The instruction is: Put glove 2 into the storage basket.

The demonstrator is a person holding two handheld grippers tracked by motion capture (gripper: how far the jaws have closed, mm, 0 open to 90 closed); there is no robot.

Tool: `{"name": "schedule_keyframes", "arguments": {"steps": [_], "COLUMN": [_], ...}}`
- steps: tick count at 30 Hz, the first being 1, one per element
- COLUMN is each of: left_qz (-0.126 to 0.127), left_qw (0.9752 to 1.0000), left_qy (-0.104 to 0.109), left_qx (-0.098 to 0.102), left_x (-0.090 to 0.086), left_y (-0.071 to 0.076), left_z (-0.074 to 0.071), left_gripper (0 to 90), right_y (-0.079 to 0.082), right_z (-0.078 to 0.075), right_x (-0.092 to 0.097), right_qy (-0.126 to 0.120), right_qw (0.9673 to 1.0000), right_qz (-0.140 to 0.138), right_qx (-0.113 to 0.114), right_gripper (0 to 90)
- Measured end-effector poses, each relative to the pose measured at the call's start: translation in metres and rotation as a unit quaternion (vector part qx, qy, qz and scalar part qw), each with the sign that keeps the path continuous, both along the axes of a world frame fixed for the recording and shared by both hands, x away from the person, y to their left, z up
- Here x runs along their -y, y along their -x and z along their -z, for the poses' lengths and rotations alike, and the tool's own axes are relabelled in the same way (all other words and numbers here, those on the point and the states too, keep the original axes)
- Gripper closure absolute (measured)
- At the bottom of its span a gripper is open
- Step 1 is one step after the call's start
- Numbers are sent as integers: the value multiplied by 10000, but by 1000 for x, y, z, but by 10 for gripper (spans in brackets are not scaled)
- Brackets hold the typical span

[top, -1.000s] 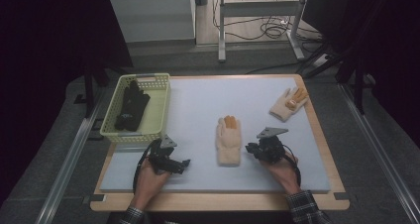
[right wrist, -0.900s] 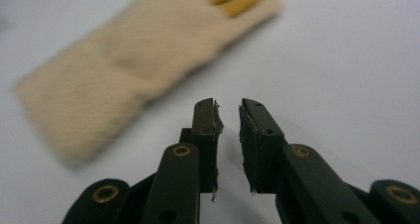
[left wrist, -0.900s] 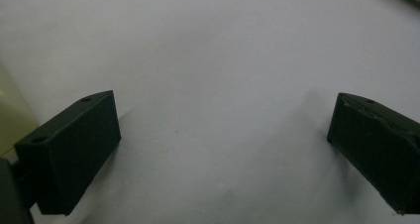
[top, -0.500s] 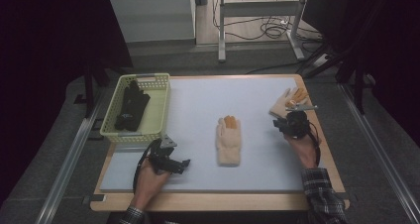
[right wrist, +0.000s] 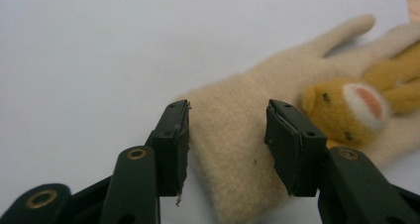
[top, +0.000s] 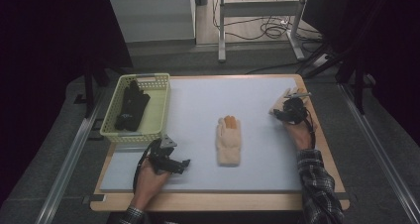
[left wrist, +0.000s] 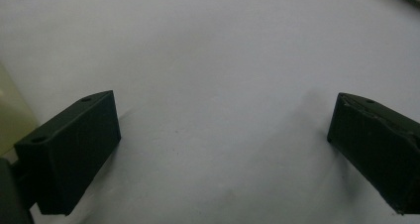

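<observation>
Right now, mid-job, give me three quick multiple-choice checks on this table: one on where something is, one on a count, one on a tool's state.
1. Where do the black gloves lie?
A. In the yellow-green basket
B. On the mat's middle
C. Under the right tool

2. How many beige gloves are on the mat?
A. One
B. Two
C. Three

3. How does the right tool stand?
A. Clamped shut on the mat's edge
B. Jaws apart over the cuff of a beige glove with an animal face
C. Holding a black glove in the air

Key: 1 A, the high view shows the dark pair inside the basket at the mat's far left. 2 B, one beige glove lies mid-mat, the other by the right tool. 3 B, the right gripper view shows a jaw at each side of the cuff, with gaps.
</observation>
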State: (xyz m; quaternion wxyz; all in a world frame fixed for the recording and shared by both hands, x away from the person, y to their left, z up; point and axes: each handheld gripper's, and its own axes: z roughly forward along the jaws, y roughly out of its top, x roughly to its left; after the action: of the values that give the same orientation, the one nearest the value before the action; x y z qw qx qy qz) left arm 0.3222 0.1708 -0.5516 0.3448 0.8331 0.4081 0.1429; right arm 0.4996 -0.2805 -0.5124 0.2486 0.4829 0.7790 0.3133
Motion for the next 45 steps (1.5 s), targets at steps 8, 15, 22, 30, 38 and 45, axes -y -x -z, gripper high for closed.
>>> {"name": "schedule_keyframes", "arguments": {"steps": [8, 15, 22, 30, 38, 45], "left_qz": [16, 15, 16, 2, 7, 7], "left_qw": [10000, 10000, 10000, 10000, 10000, 10000], "left_qy": [-22, -23, -24, -8, -14, -14], "left_qx": [-7, -5, -6, -1, -2, -2], "left_x": [0, 0, 0, 0, 0, 0], "left_y": [0, 0, 0, 0, 0, 0], "left_z": [0, 0, 0, 0, 0, 0], "left_gripper": [1, 1, 1, 1, 1, 1], "right_y": [14, 50, 37, 14, 12, 18], "right_z": [-15, -42, -41, -4, 7, -2], "right_x": [-3, -14, 4, 20, 10, 11], "right_qy": [175, -176, -251, -175, 18, -16], "right_qw": [9998, 9979, 9994, 9997, 9998, 9998], "right_qz": [-129, -621, -254, 167, 119, 110], "right_qx": [35, -5, 6, -38, 134, 166], "right_gripper": [801, 628, 467, 342, 548, 606]}}
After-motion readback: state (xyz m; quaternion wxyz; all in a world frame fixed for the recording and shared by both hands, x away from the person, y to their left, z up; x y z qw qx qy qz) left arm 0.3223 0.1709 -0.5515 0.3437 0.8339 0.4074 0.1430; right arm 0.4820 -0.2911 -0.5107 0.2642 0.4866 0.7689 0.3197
